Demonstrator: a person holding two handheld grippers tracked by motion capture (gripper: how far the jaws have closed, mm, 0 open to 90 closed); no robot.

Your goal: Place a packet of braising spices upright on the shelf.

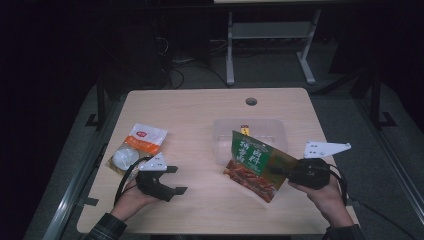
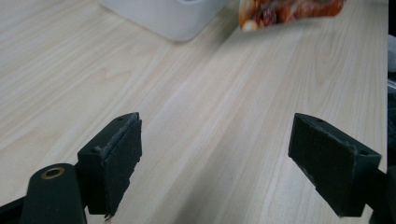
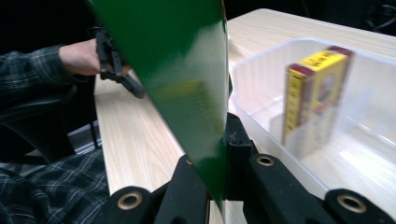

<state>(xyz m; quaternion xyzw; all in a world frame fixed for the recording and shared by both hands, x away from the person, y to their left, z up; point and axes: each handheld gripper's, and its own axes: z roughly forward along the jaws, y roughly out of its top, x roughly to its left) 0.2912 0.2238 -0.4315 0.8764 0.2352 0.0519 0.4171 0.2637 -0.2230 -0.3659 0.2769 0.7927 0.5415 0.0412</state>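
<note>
2 grippers in the lower half of the high view. Left gripper (image 1: 172,180) at lower left, jaws wide apart, nothing between them, over bare table (image 1: 200,210). Right gripper (image 1: 277,171) at lower right, clamped on the green sauce packet (image 1: 255,165), held tilted just in front of the clear bin (image 1: 222,132). Yellow box (image 3: 315,100) upright inside the bin. White pouch (image 1: 137,147) at centre left.
</note>
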